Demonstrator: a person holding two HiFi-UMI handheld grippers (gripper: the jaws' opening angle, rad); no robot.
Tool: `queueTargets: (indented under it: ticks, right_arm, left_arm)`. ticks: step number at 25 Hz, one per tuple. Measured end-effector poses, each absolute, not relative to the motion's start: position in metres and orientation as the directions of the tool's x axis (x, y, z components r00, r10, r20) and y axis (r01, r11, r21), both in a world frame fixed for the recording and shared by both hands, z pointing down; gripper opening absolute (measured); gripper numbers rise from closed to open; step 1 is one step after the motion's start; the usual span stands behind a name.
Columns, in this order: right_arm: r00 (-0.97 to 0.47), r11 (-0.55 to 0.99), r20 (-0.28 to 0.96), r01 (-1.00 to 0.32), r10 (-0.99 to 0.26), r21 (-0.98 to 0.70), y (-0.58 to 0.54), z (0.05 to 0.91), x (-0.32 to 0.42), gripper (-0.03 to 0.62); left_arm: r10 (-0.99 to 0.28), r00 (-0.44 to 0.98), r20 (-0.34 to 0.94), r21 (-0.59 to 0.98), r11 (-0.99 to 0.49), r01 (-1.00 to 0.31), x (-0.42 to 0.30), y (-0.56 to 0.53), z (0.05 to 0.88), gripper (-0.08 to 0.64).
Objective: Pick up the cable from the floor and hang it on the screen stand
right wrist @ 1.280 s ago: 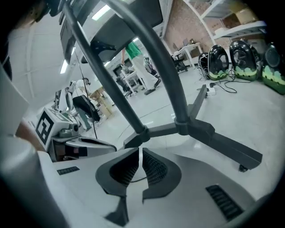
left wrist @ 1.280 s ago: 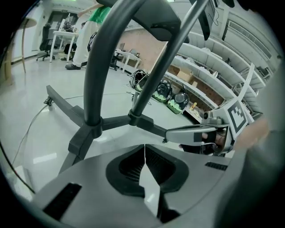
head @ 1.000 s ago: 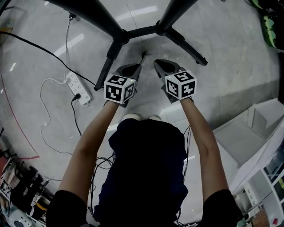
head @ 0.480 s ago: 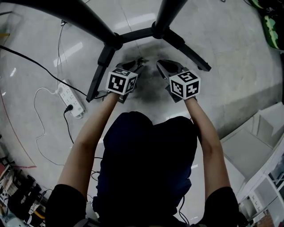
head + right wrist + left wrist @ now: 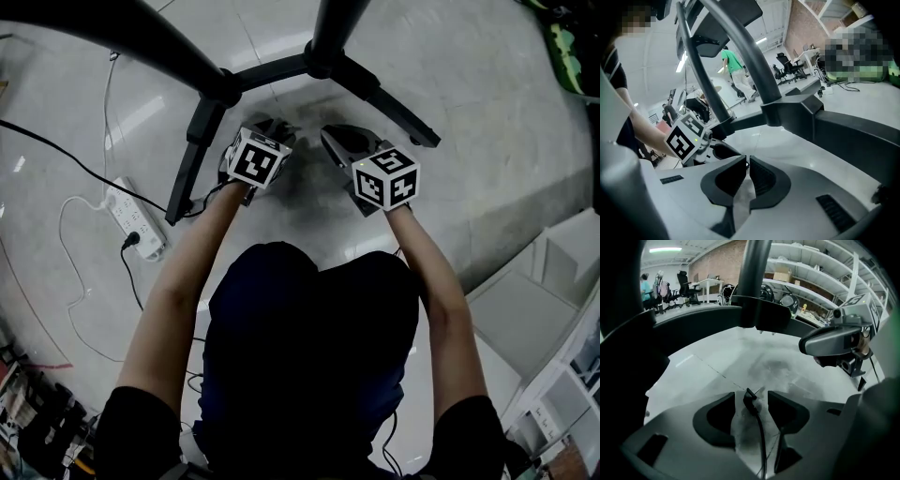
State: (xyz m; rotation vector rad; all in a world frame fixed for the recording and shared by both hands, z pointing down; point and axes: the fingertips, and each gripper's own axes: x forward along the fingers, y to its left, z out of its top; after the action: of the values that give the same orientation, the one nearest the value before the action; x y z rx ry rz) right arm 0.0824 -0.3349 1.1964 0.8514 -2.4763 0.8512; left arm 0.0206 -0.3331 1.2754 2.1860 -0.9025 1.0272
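Left gripper (image 5: 751,393): its moulded dark jaws stand half apart and have just been opening. The thin black cable (image 5: 761,436) lies loose between them on the glossy pale floor (image 5: 717,362), plug end at 12 o'clock, tail cut off below. Right gripper (image 5: 746,160): ribbed pads nearly together, nothing between. The screen stand (image 5: 272,70), with black tubular legs, crowds 12 o'clock; the floor lies open toward 3.

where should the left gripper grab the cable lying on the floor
Probably the thick plug end of the cable, taken from above with a jaw on either side. It lies on the floor with its thin cord running back between the jaws. The left gripper, its jaws just opening, straddles the plug without pressing it.
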Motion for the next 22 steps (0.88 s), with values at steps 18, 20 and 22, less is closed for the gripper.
queueTargets:
  ticks: [18, 20, 22]
  right_arm:
    - [-0.739, 0.614, 0.522, -0.66, -0.427, -0.433, -0.337, 1.204, 0.074, 0.028]
    - [-0.742, 0.621, 0.521, -0.655, -0.421, -0.431, -0.336, 1.205, 0.071, 0.028]
    - [-0.742, 0.621, 0.521, -0.655, -0.422, -0.43, -0.335, 1.205, 0.07, 0.028]
  left_arm:
    - [-0.416, 0.39, 0.821, 0.075, -0.599, -0.797, 0.03, -0.333, 1.295, 0.121]
    - [-0.434, 0.388, 0.813, 0.078, -0.579, -0.812, 0.029, -0.333, 1.294, 0.104]
    - [-0.439, 0.398, 0.805, 0.099, -0.562, -0.821, 0.029, -0.335, 1.293, 0.098]
